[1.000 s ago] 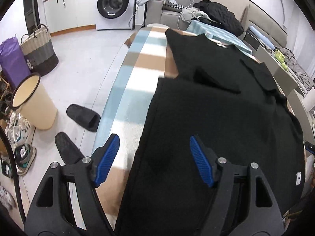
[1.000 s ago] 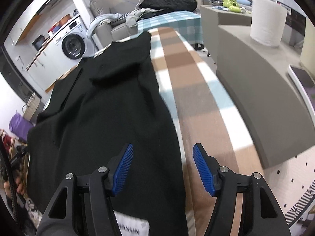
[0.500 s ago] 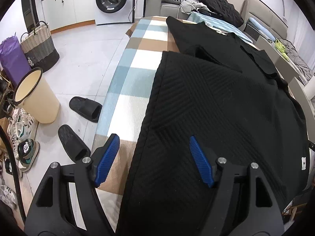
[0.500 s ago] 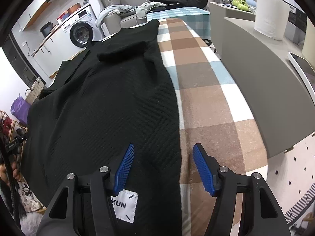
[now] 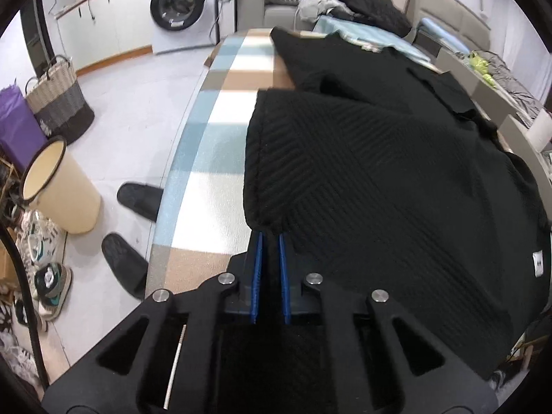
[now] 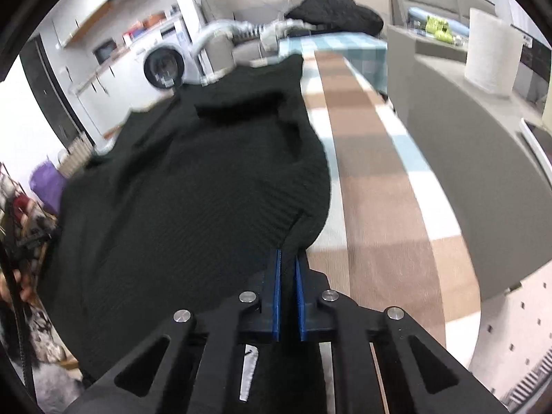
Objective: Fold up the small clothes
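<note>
both the left gripper (image 5: pixel 270 238) and right gripper (image 6: pixel 289 255) are clenched on the black sweater's (image 5: pixel 379 179) near hem, but the thick knit could slip free mid-fold and bunch up on the checked tablecloth (image 5: pixel 214 158)

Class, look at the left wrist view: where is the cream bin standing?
The cream bin stands on the floor at the left, beside two black slippers and below the wicker basket.

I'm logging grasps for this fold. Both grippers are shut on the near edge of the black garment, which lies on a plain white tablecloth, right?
Not quite: the tablecloth is checked in brown, blue and white, as both wrist views show. The rest holds: the left gripper and the right gripper are each shut on the black garment at its near edge.
</note>
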The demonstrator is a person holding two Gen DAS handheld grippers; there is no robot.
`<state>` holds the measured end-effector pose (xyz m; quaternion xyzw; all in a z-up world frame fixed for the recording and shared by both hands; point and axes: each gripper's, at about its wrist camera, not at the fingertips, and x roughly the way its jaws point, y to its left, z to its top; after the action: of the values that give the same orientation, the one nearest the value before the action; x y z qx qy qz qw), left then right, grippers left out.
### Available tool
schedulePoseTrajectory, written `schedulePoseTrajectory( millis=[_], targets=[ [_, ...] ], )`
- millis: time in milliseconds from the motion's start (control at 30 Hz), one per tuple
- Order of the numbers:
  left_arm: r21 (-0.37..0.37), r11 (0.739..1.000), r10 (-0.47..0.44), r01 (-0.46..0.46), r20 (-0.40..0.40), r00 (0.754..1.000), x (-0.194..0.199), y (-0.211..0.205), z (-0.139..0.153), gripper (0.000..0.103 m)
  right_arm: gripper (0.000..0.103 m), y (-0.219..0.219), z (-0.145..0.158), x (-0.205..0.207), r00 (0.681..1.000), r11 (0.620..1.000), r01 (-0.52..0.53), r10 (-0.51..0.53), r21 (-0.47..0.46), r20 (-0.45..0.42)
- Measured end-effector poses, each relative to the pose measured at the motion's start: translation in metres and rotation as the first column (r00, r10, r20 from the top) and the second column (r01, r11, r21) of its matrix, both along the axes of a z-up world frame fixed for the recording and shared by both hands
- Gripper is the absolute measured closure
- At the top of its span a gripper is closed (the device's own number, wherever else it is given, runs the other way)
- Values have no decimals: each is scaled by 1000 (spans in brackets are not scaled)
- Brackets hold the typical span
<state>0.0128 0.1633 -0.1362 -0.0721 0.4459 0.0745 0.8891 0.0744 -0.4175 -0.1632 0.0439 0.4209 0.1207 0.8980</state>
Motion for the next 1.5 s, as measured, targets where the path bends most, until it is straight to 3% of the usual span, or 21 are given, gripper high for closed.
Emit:
schedulePoseTrajectory(
  millis=[167, 367, 567, 867, 967, 1100, 1267, 1500],
  targets=[
    [-45, 999, 3, 2, 122, 992, -16, 1, 30, 97, 98, -14, 30, -2, 992, 994, 25, -39, 111, 121],
    [-59, 998, 14, -2, 196, 981, -39, -4, 49, 98, 99, -28, 44, -16, 984, 979, 8, -44, 203, 173],
    [-34, 999, 19, -11, 267, 964, -78, -16, 68, 98, 99, -34, 49, -35, 979, 980, 4, -45, 198, 199],
    [-91, 996, 43, -19, 265, 963, -126, -18, 72, 98, 99, -42, 56, -66, 981, 976, -10, -33, 218, 191],
    [-96, 995, 50, -24, 280, 959, -127, -13, 78, 98, 99, -43, 66, -62, 976, 975, -5, -44, 222, 215],
    [-78, 997, 37, -13, 316, 948, -105, -7, 87, 98, 99, -36, 77, -33, 964, 977, 40, -93, 211, 249],
    [-60, 998, 37, -17, 344, 938, -50, 3, 93, 98, 99, -20, 73, 18, 962, 979, 110, -148, 171, 230],
    [-61, 998, 37, -22, 247, 968, 41, 16, 64, 98, 99, -3, 50, 93, 968, 977, 180, -197, 117, 156]
  ],
)
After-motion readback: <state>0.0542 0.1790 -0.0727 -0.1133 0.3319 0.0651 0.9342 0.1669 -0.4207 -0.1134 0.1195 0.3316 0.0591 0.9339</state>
